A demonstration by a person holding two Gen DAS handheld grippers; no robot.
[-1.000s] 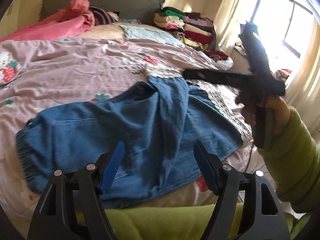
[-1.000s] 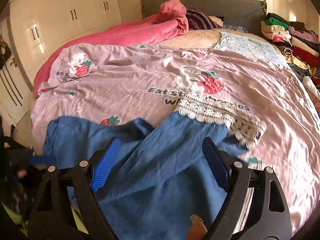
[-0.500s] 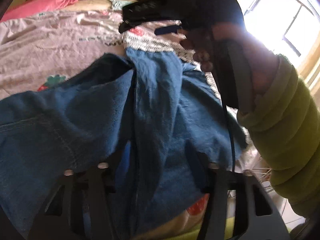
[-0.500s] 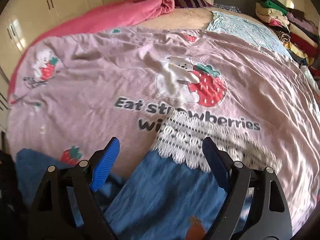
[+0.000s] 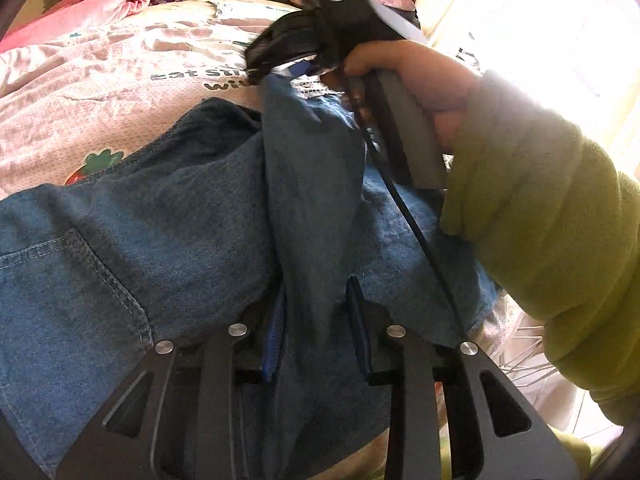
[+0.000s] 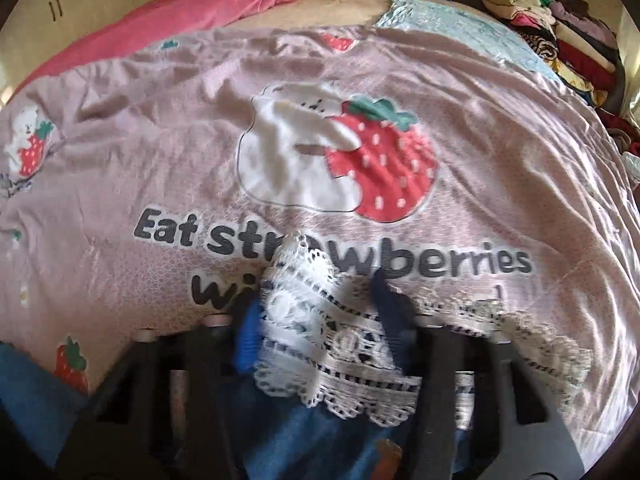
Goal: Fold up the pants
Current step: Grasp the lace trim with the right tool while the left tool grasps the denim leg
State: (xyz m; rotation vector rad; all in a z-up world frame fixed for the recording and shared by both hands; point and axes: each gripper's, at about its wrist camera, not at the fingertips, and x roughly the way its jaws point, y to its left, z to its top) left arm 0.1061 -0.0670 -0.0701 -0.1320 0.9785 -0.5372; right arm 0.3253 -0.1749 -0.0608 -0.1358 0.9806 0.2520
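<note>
Pants point(image 5: 168, 240) lie on the bed point(image 6: 500, 152); each hand-held gripper, left point(image 5: 316, 332) and right point(image 6: 316, 320), pinches one leg, seemingly to lift it for folding.

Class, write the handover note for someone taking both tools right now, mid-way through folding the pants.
Left tool: shut on a raised ridge of the denim pants.
Right tool: closed on the lace cuff at the leg end.
The pants lie spread on the pink strawberry bedspread; one leg is pinched at both ends.
Done: both grips taken.
Left: probably carry this leg over the other, then fold lengthwise.
</note>
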